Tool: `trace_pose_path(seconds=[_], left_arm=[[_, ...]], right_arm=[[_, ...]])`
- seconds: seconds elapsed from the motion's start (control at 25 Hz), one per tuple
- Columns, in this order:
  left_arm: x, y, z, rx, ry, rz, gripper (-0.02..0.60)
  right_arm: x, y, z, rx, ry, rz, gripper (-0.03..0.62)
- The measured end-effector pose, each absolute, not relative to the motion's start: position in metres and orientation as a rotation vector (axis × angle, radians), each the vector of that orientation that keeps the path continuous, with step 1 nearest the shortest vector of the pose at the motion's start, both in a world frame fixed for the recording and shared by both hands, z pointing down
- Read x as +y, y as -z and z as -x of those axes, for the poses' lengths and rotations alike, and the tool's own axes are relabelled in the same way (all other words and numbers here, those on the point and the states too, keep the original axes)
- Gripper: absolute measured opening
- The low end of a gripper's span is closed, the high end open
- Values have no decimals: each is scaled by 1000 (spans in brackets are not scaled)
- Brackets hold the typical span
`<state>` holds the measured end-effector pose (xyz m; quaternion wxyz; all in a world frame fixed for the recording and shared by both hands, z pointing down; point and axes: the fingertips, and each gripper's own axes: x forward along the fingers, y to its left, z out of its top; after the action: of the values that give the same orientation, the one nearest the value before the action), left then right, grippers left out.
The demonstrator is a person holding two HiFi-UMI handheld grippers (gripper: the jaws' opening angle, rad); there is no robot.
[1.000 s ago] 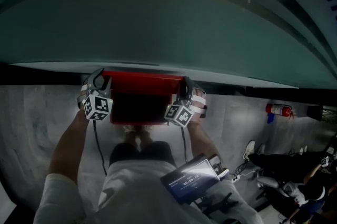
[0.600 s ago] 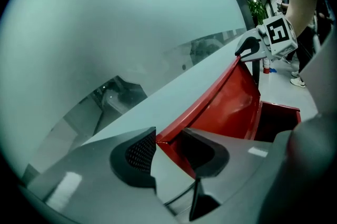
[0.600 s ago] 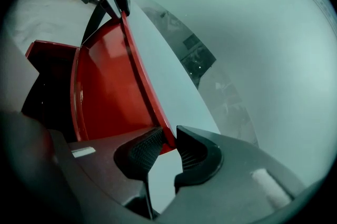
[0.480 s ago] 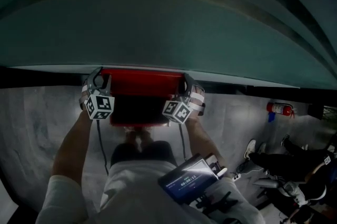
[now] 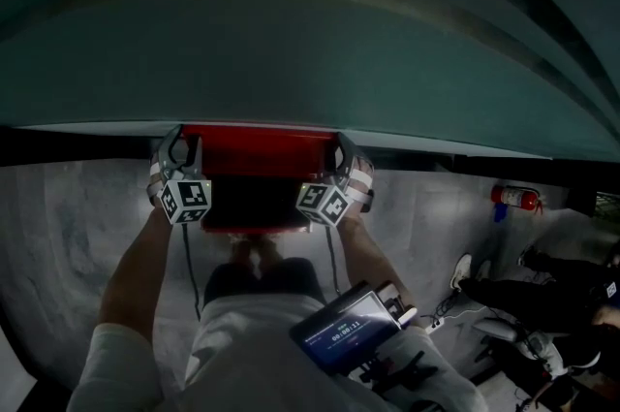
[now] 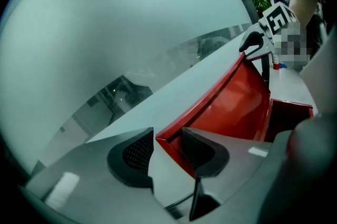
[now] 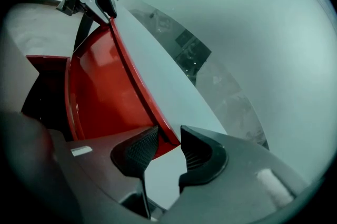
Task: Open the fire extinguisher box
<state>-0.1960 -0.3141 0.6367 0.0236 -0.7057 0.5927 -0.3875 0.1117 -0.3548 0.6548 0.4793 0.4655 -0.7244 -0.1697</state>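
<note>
Jaws of the right gripper (image 7: 169,136) have just been opening and stand a little apart. One free corner of the red lid (image 7: 105,91) sits between them, and neither pad is clearly pressing on it. The left gripper (image 6: 167,138) straddles the lid's other corner with its jaws narrowly parted. A pale sliver shows beside the rim, so I judge that hold loose too.

The teal wall (image 5: 291,32) fills the head view from 9 round to 3 o'clock, with the grey floor (image 5: 68,216) below it. The fire extinguisher box (image 5: 254,202) sits at the wall's foot near centre. Its lid is swung up and stands close to the wall, at 12 o'clock of the dark opening. A spare extinguisher (image 5: 513,199) shows small at 3 o'clock.

The lid looks like painted sheet metal: stiff, fairly light, smooth enough to slip, and hinged along the back. The two free corners of its rim, one per gripper, seem the best hold. It may drop shut unless it leans back.

Only the head view shows both grippers at the corners together and the box's interior. Only the gripper views show the pads beside the rim.
</note>
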Motion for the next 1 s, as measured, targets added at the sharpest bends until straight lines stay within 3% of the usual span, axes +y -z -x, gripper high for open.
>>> trace_pose_path(seconds=[0.24, 0.48, 0.72, 1.0], left_arm=[[-305, -642, 200, 1888, 1177, 2169, 151], [-285, -633, 196, 1929, 1066, 2177, 149], [-259, -602, 179, 2045, 854, 2254, 4], [-225, -563, 157, 2013, 600, 2414, 3]], right_arm=[[-351, -654, -117, -1779, 388, -1159, 150], [-336, -646, -108, -1873, 326, -1217, 95], [-311, -615, -103, -2077, 73, -1309, 15], [-268, -571, -82, -2301, -227, -1399, 14]])
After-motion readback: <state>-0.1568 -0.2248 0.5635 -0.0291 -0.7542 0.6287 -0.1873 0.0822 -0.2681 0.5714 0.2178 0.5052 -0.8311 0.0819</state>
